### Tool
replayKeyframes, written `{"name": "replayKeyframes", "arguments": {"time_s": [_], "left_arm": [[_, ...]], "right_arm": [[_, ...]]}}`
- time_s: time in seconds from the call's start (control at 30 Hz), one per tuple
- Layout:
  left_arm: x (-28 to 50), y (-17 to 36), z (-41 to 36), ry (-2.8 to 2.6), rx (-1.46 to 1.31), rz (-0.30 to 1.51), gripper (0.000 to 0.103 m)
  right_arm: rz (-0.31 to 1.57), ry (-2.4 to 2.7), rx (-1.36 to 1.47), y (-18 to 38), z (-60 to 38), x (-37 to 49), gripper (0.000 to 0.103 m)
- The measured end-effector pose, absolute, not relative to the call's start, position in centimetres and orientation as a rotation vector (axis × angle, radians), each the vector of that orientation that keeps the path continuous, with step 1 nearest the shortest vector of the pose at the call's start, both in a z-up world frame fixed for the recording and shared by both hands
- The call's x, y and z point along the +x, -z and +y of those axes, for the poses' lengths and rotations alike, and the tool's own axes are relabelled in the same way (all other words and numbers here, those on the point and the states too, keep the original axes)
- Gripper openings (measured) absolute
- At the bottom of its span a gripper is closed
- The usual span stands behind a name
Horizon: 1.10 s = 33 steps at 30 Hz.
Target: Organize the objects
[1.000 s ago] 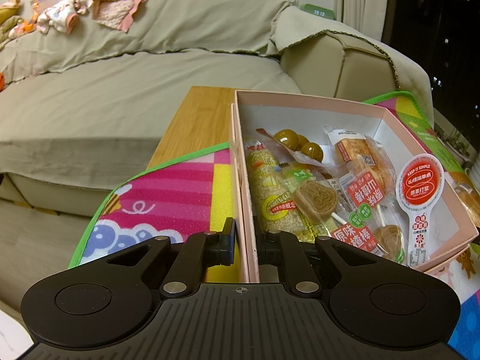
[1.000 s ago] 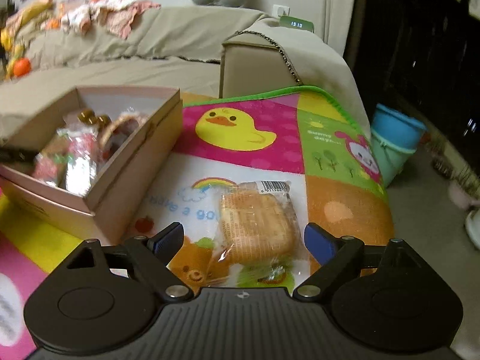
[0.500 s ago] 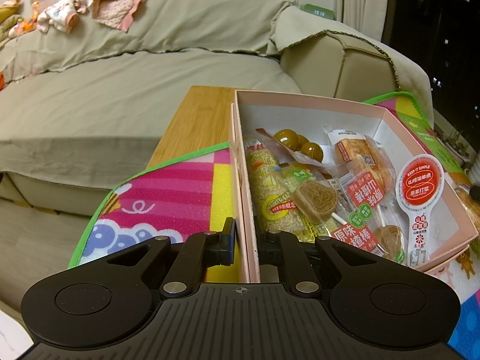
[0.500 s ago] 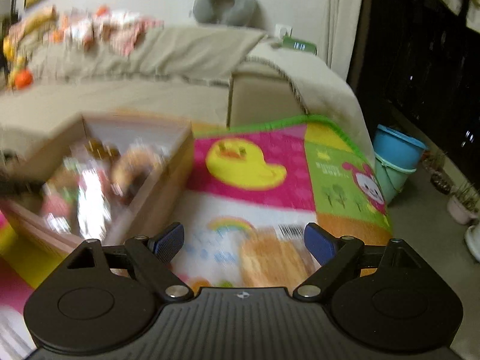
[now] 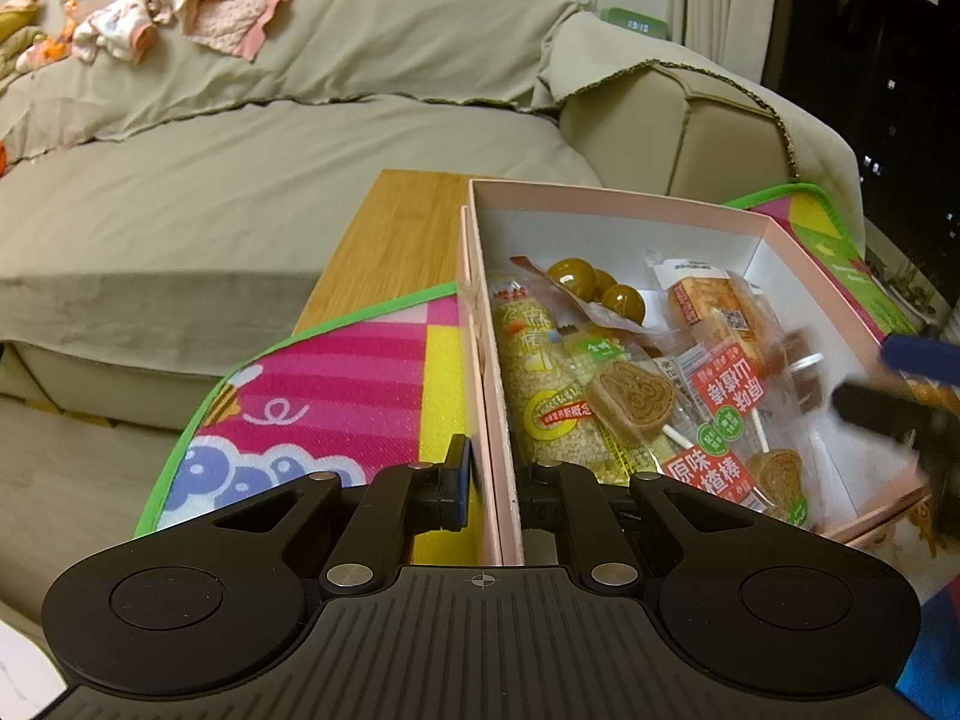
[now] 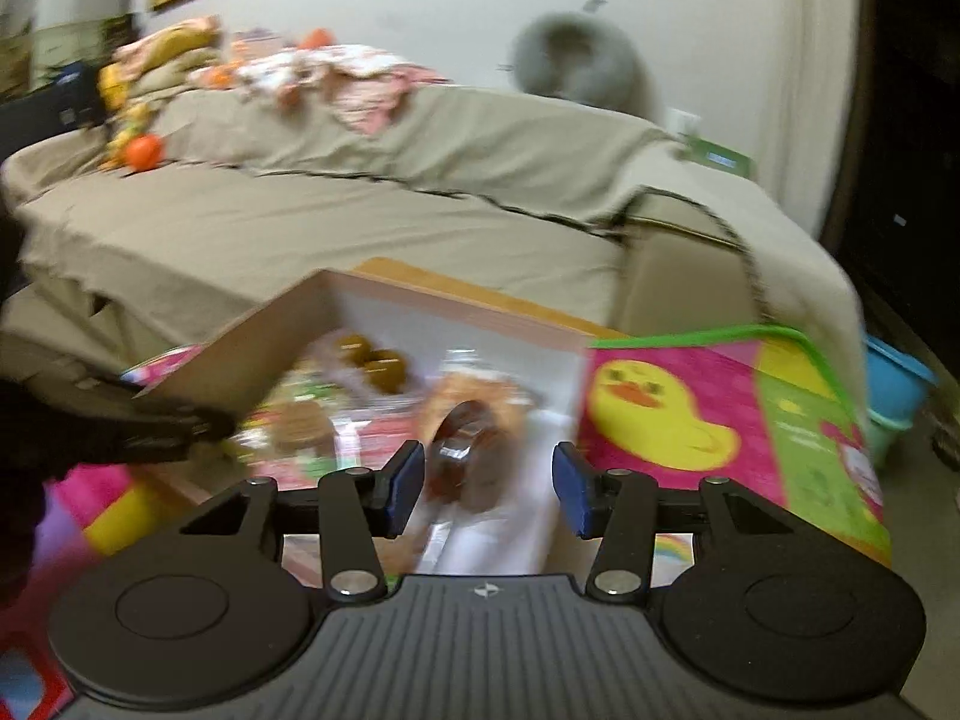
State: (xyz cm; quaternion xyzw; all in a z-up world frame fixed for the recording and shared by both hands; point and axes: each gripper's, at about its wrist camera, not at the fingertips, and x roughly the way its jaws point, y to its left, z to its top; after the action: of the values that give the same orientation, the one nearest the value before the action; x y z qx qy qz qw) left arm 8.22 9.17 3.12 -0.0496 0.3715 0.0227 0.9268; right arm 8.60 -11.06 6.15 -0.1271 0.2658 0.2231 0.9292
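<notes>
A pink box (image 5: pixel 600 204) of wrapped snacks stands on a colourful play mat (image 5: pixel 336 396). My left gripper (image 5: pixel 489 480) is shut on the box's left wall near its front corner. In the right wrist view it shows as a dark blur (image 6: pixel 150 429) at that wall. My right gripper (image 6: pixel 483 483) hovers over the box's right front part, and its jaws are closing. A blurred brown snack with a white stick (image 6: pixel 468 450) lies between the pads, with a gap still showing on the right. That snack (image 5: pixel 792 354) is also blurred in the left wrist view, beside the right gripper's blue pad (image 5: pixel 918 354).
A wooden table top (image 5: pixel 390 240) carries the mat and box. A beige sofa (image 5: pixel 240 192) with clothes (image 5: pixel 198 18) on its back stands behind. A blue bucket (image 6: pixel 894 378) sits on the floor at the right. The mat's yellow duck patch (image 6: pixel 660 414) lies right of the box.
My right gripper left the biscuit packet on the mat, swung left and up over the box, and its jaws narrowed. A snack in the box's right front has shifted. The left gripper kept still.
</notes>
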Motion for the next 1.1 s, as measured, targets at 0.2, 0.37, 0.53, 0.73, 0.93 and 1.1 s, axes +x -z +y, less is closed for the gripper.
{"name": "replayKeyframes", "arguments": {"time_s": [0.2, 0.37, 0.53, 0.73, 0.93, 1.1], "left_arm": [[8.2, -3.1, 9.1, -0.046, -0.103, 0.762, 0.012], [8.2, -3.1, 9.1, -0.046, -0.104, 0.761, 0.012], [8.3, -3.1, 9.0, -0.050, -0.101, 0.761, 0.011], [8.2, -3.2, 8.8, -0.053, -0.097, 0.764, 0.011], [8.3, -3.1, 9.0, -0.050, -0.098, 0.768, 0.011], [8.3, -3.2, 9.0, -0.050, -0.097, 0.767, 0.011]], "right_arm": [[0.567, -0.555, -0.202, -6.3, -11.1, 7.3, 0.048], [0.512, -0.465, -0.139, -7.8, -14.9, 6.3, 0.070], [0.538, -0.283, -0.191, -6.8, -18.9, 6.9, 0.082], [0.667, -0.183, -0.172, -3.3, -21.9, 9.8, 0.088], [0.732, -0.152, -0.160, -1.1, -22.5, 11.2, 0.070], [0.758, -0.161, -0.147, -2.1, -23.3, 9.9, 0.060]]}}
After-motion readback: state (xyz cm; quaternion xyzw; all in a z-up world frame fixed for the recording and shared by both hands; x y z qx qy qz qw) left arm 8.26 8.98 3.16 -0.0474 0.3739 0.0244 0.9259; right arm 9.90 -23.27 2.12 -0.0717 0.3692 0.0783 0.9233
